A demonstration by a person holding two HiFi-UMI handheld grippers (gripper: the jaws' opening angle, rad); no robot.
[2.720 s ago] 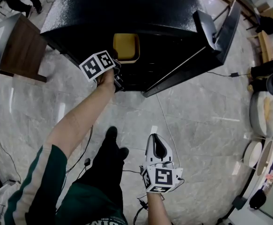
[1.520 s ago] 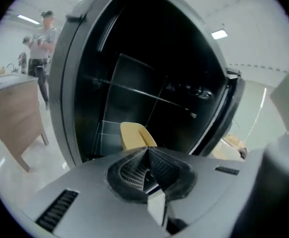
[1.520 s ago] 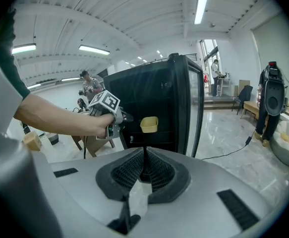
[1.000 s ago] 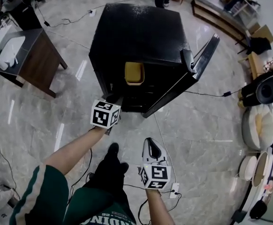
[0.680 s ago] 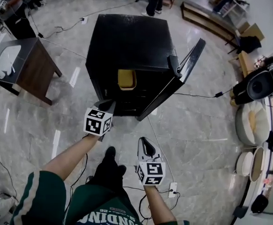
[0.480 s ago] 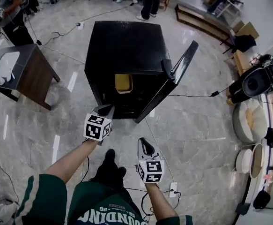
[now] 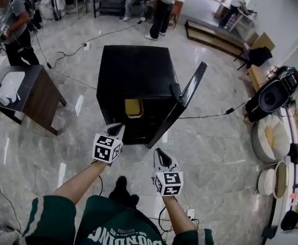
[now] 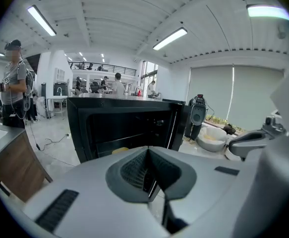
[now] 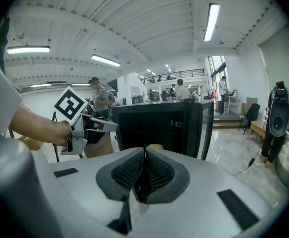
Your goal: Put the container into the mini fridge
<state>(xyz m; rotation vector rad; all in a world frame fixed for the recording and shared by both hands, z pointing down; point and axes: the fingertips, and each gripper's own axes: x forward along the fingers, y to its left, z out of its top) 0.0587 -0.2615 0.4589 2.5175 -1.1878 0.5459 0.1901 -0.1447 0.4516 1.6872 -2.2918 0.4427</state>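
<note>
From the head view, the black mini fridge point(image 7: 136, 78) stands on the marble floor point(image 7: 215, 137) with its door point(image 7: 188, 97) swung open to the right. The yellow container point(image 7: 133, 107) sits on a shelf inside it. The left tongs point(image 7: 116, 130) hover just in front of the opening and the right tongs point(image 7: 161, 155) hang lower, well apart from the fridge. A brown side surface point(image 7: 36, 98) stands off to the left.

In the left gripper view, the left tongs are pressed together with nothing between them, and the open fridge lies ahead.

In the right gripper view, the right tongs are likewise closed and empty. A sliver of the container shows just above their tips.
</note>
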